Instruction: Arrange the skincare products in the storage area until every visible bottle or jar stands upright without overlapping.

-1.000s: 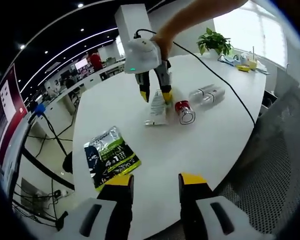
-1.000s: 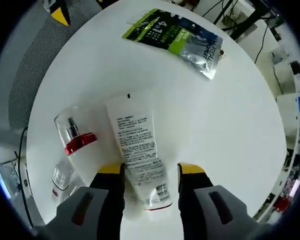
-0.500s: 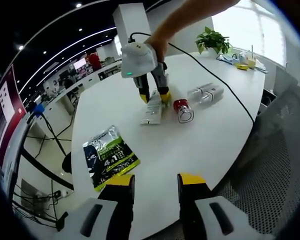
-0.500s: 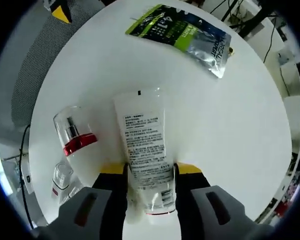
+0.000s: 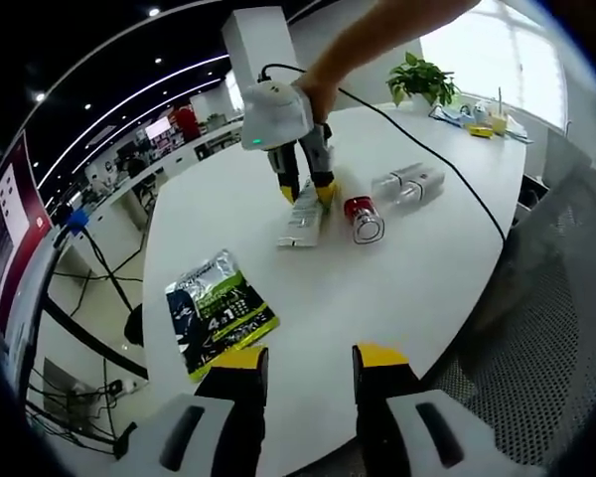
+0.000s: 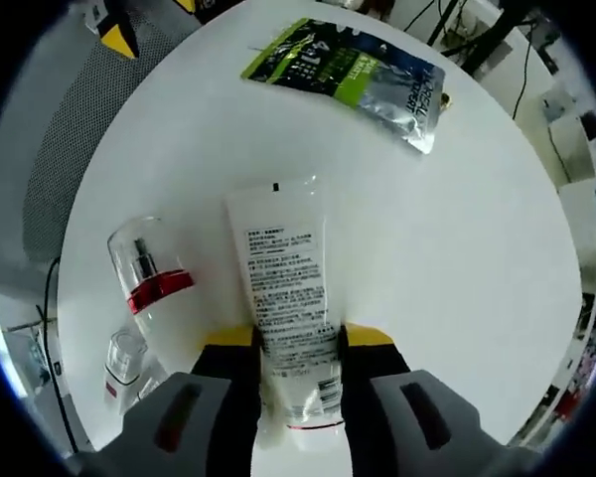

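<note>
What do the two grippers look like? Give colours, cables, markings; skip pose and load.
Left gripper: grey body, black jaws with yellow tips, a dark oval slot on each side. Right gripper: the same build. Seen in the left gripper view, it carries a white housing with a green light and a black cable trailing across the table.

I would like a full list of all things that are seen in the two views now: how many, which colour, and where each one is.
White plastic squeeze tube: 1, white with small print, lying flat on the table, cap end between the right gripper's jaws.
Clear bottle with red collar: 1, clear and red, lying on its side beside the tube.
Clear bottle with white body: 1, clear and white, lying beyond the red-collared one.
Green and silver foil pouch: 1, lying flat, apart from the bottles.
Round white table: 1, under everything.
Potted green plant: 1, at the far table edge.
Black cable: 1, across the table.
Right gripper: yellow-tipped, closed on the tube.
Left gripper: yellow-tipped, open, holding nothing.
</note>
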